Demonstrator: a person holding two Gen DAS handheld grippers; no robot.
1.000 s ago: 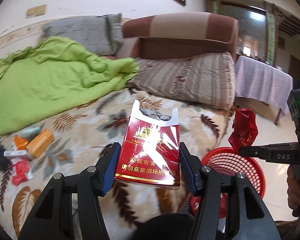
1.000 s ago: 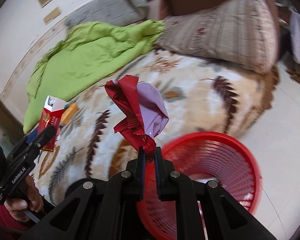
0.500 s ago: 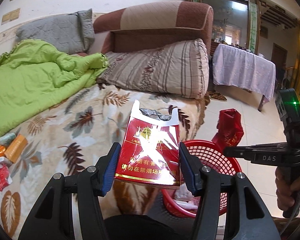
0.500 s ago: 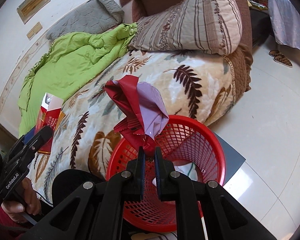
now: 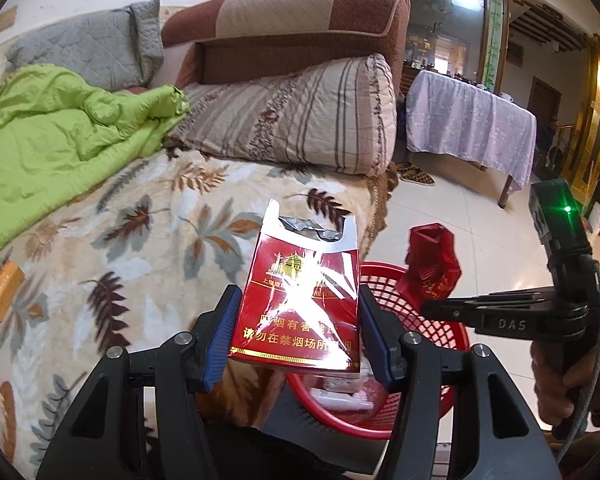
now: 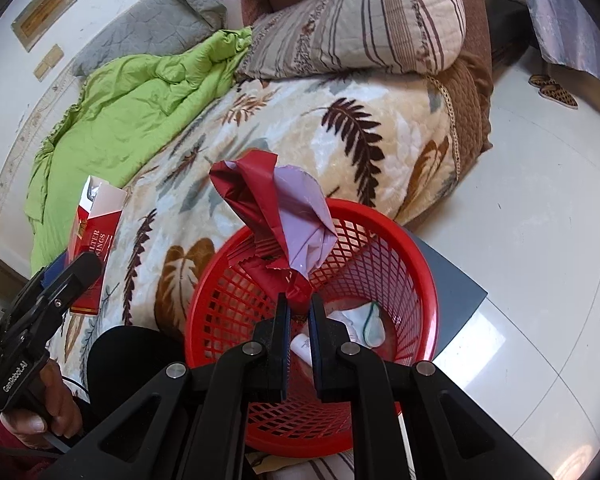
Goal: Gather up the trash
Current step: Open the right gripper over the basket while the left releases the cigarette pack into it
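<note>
The right gripper (image 6: 299, 312), jaws clenched on a crumpled red wrapper (image 6: 276, 216), holds it directly above the red basket (image 6: 416, 256). The left gripper (image 5: 296, 330), grasping an upright cigarette pack (image 5: 300, 300), sits at the basket's near-left rim, less centred.

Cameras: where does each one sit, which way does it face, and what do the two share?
Left wrist: on the left claw, facing across the bed; its fingers clamp a cigarette pack; right claw and hand at right.
Right wrist: on the right claw, angled down into the red basket; pinches a red wrapper.
Shared: basket, pack, wrapper, bed.
</note>
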